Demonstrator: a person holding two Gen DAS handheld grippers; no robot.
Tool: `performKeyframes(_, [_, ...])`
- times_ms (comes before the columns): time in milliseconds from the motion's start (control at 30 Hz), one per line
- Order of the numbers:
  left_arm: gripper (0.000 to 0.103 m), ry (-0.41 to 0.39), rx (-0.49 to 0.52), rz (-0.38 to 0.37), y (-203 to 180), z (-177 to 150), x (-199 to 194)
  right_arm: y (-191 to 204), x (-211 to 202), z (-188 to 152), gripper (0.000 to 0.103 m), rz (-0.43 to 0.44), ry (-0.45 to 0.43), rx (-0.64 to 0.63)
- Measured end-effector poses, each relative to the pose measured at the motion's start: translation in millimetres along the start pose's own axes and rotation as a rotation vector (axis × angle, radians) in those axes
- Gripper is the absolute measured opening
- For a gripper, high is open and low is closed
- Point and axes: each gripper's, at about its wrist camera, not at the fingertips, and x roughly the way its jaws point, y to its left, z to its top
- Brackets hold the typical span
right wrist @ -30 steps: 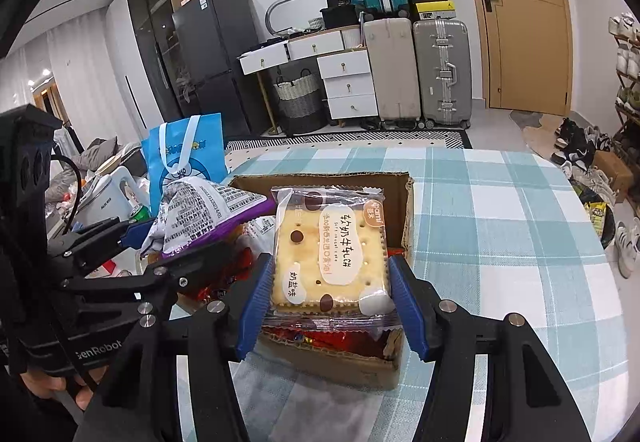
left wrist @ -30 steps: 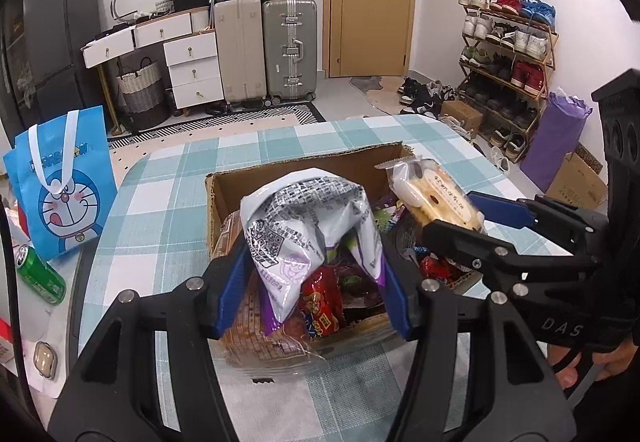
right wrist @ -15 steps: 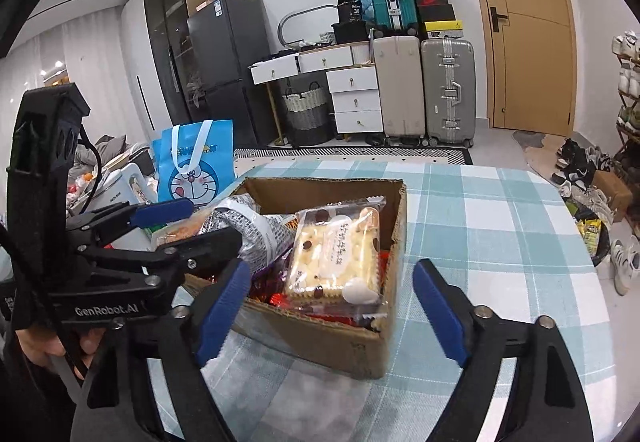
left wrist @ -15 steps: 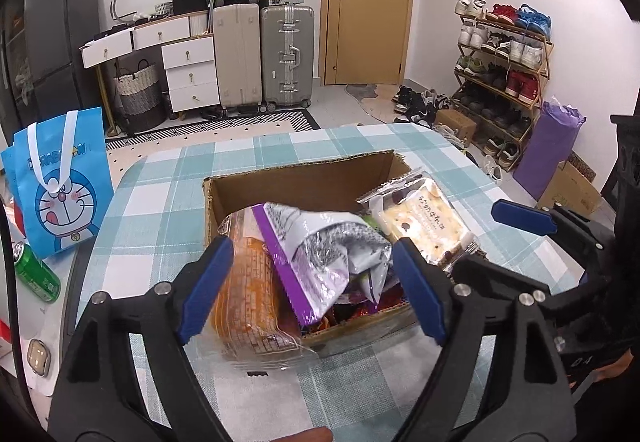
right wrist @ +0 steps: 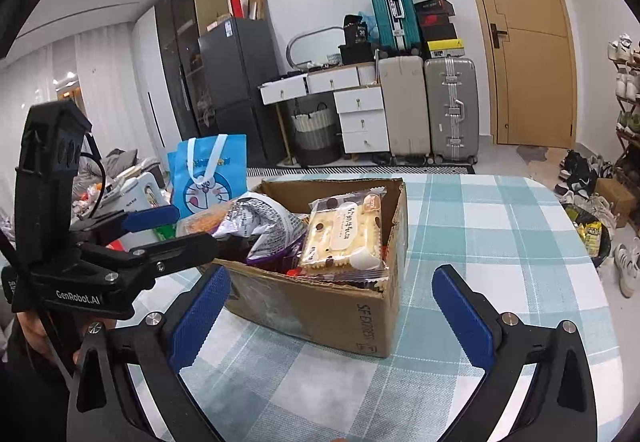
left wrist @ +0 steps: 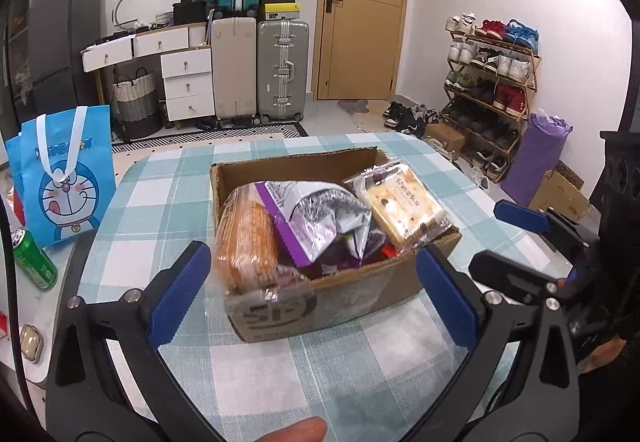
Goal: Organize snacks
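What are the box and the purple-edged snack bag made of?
Box: plain brown corrugated cardboard, matte; its torn top rim looks ragged and it carries black shipping print. Purple-edged snack bag: probably metallised plastic film, since it is crinkled and glossy, with a silvery printed face.

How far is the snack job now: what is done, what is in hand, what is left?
Done: the cracker pack and purple bag lie in the box. In hand: nothing; the left gripper and right gripper have just opened their jaws, both empty. Left: no loose snacks show.
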Motion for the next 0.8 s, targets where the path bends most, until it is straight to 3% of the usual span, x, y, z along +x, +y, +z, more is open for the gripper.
performKeyframes(433, [0.102,-0.058,-0.002,0.039,10,-68,-46,6,-24,-24,0.102,0.042,-0.082,0.015])
performKeyframes(800, [0.102,-0.079,-0.049,0.082,32,-101,-50,19,-31,-45,0.102,0.071,-0.095,0.000])
